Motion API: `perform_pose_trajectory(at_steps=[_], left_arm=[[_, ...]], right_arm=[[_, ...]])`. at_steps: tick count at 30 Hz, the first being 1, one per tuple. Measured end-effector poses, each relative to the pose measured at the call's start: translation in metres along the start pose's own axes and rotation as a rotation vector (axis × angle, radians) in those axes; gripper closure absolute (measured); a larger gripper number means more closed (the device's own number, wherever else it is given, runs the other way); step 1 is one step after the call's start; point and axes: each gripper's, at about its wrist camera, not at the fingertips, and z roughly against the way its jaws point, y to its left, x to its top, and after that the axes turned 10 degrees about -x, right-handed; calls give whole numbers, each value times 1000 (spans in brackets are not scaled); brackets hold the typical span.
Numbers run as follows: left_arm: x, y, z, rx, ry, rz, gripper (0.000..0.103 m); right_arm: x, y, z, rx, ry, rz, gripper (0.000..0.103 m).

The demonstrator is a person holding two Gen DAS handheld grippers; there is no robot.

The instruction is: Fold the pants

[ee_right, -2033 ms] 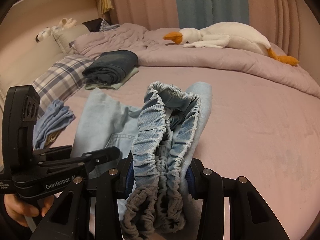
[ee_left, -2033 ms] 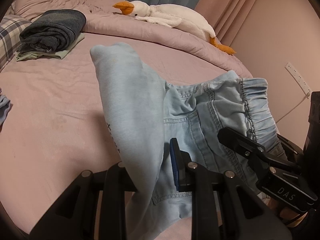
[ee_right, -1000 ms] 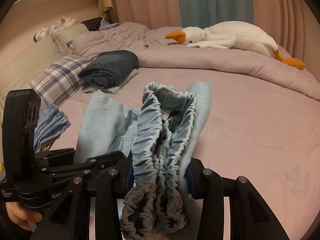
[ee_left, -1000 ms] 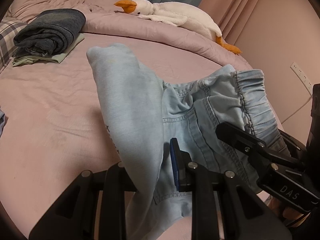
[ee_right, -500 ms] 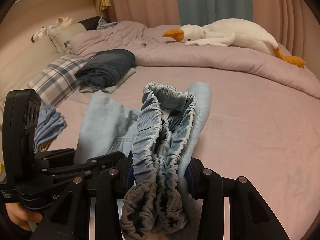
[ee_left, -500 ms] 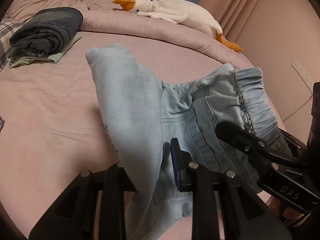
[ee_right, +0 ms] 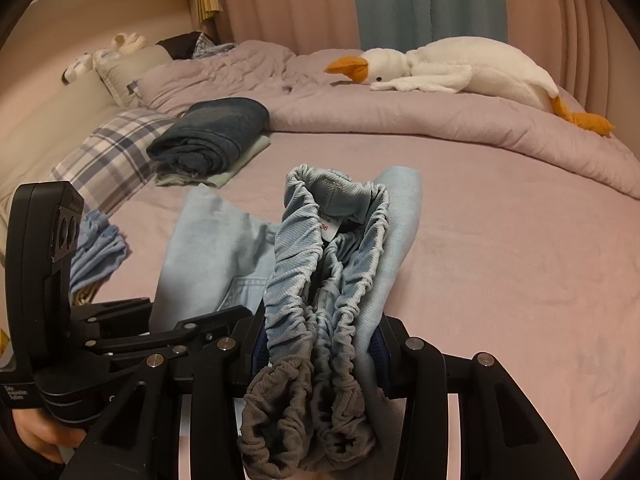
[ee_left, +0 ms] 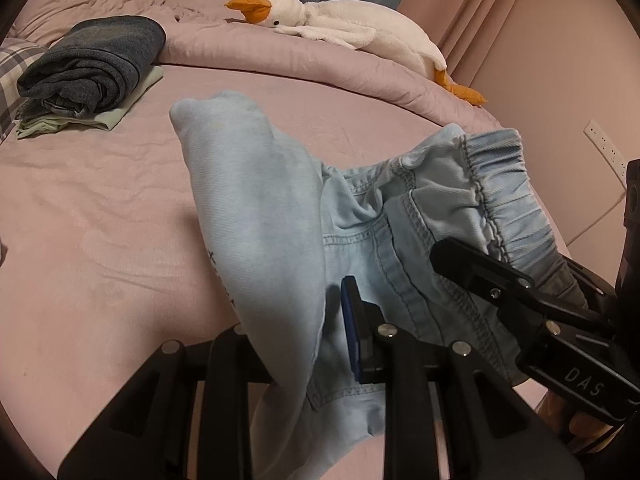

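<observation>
Light-blue denim pants [ee_left: 280, 216] held off the pink bed [ee_left: 100, 240], centre of both views. Left gripper [ee_left: 304, 332]: fingers narrow, clamped on a fold of leg fabric. Right gripper [ee_right: 320, 344]: fingers clamped on the bunched elastic waistband [ee_right: 332, 280].

Risks, as judged:
- Waistband is a thick wad; layers could slip out unevenly when pulled taut.
- Left grip sits near the fabric edge; a tug may free it.
- Folded dark jeans [ee_left: 92, 64] at upper left and plush goose [ee_right: 460, 68] lie well apart, unlikely to interfere.
</observation>
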Motion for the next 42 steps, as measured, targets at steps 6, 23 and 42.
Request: perform_pose_trajectory(at_steps=[6,23,42], left_arm=[[3,2,2,5,-9,-6,80],[13,10,3,2,-17,-13,80],[31,9,-5,4,-29,-27,80]], right_arm=[[2,5,-2,-3,-9,11,59],[8,9,-5,0,-18,23,59],[15,10,-10,0,-35,29,59]])
